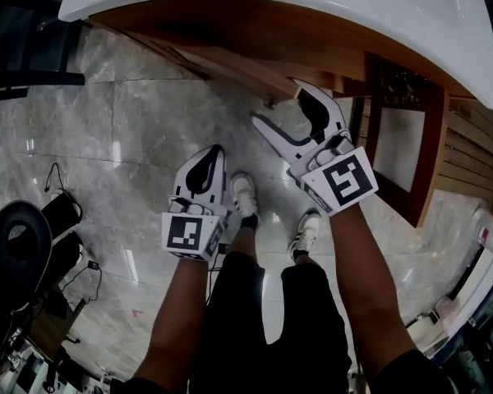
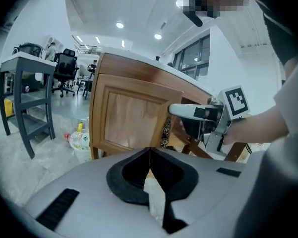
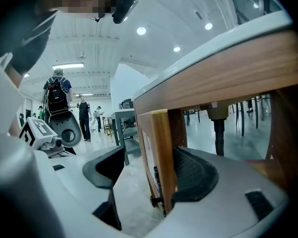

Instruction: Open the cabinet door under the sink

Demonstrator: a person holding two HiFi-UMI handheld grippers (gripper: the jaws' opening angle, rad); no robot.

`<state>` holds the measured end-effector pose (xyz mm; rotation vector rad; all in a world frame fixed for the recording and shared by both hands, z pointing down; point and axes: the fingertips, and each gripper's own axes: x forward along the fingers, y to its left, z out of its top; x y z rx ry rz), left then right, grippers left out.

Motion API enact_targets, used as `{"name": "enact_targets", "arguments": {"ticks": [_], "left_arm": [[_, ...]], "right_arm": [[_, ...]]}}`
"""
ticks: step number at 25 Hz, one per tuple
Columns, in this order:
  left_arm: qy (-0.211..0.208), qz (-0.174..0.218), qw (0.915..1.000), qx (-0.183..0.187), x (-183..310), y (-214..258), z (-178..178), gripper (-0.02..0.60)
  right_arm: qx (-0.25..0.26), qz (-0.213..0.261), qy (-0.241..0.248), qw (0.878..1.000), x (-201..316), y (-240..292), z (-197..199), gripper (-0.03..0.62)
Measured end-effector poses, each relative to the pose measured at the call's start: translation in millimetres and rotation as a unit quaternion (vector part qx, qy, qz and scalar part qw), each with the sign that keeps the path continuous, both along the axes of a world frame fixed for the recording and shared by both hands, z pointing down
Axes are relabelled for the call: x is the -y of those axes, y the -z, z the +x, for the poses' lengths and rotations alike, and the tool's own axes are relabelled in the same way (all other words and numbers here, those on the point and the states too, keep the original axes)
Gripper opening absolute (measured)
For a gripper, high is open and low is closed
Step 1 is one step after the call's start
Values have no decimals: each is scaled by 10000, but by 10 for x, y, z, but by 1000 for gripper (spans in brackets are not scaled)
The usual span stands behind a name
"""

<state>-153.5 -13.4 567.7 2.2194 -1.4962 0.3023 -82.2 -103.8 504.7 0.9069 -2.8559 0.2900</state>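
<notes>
Right gripper view: cabinet door (image 3: 161,133) edge sits between the wide-open right gripper (image 3: 149,171) jaws, door already ajar under the sink (image 1: 312,6)
Opening step under way, I judge; one pad touches the door's back face, the other jaw stands off. Left gripper (image 2: 150,165) closed, empty, low beside it. Next: hook or pinch the edge, swing it outward on its hinge arc

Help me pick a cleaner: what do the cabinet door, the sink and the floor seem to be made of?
Cabinet door: wood, going by the visible grain, with a warm, slightly glossy varnish.
Sink: white, smooth and shiny; probably ceramic or a similar moulded material, though the look leaves that open.
Floor: grey veined tiles with joint lines, polished enough to reflect light; marble or a marble-look tile.
</notes>
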Motion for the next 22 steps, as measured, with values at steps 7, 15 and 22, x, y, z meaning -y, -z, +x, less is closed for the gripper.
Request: {"name": "enact_targets", "arguments": {"ticks": [7,15,22], "left_arm": [[222,-49,9997,74,-93,14,-139,23],[480,-68,9988,112,-219,-4,-281,23],[758,-93,9970,149,-350,-40,-468,23]], "right_arm": [[196,66,-4,9998,-180,132,-138,301],[218,-102,146,9996,-492,140,-292,301],[185,-157,457,9987,-732,127,-445,301]]}}
